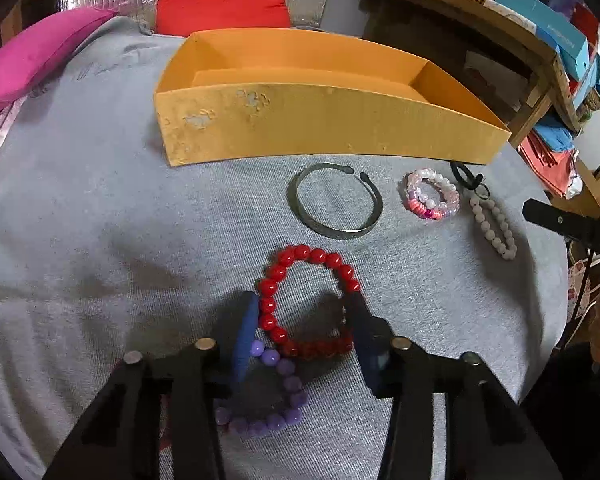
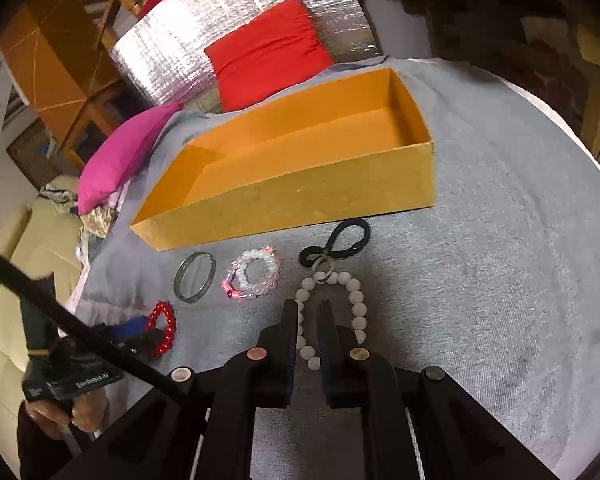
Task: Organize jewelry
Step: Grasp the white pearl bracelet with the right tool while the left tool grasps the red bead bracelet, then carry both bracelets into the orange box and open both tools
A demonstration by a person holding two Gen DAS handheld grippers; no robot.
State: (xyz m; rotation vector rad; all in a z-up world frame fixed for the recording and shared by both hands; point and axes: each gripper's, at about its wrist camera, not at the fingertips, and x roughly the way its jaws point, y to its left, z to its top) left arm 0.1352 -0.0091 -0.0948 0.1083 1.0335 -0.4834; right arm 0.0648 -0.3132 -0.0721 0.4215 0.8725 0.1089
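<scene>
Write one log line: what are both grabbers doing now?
left gripper: closed around red bead bracelet | right gripper: shut on white bead strand | orange box: empty

Grey-clothed table (image 1: 100, 200), wooden shelves (image 1: 540, 52), cream sofa (image 2: 4, 272)

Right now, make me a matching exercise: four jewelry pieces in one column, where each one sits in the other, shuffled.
Things:
1. red bead bracelet
2. white bead strand
3. metal bangle
4. purple bead bracelet

Places:
A. lying free just in front of the orange box
B. between the left gripper fingers
C. between the right gripper fingers
D. low under the left gripper, overlapped by the red beads

Pairs: 1-B, 2-C, 3-A, 4-D
</scene>
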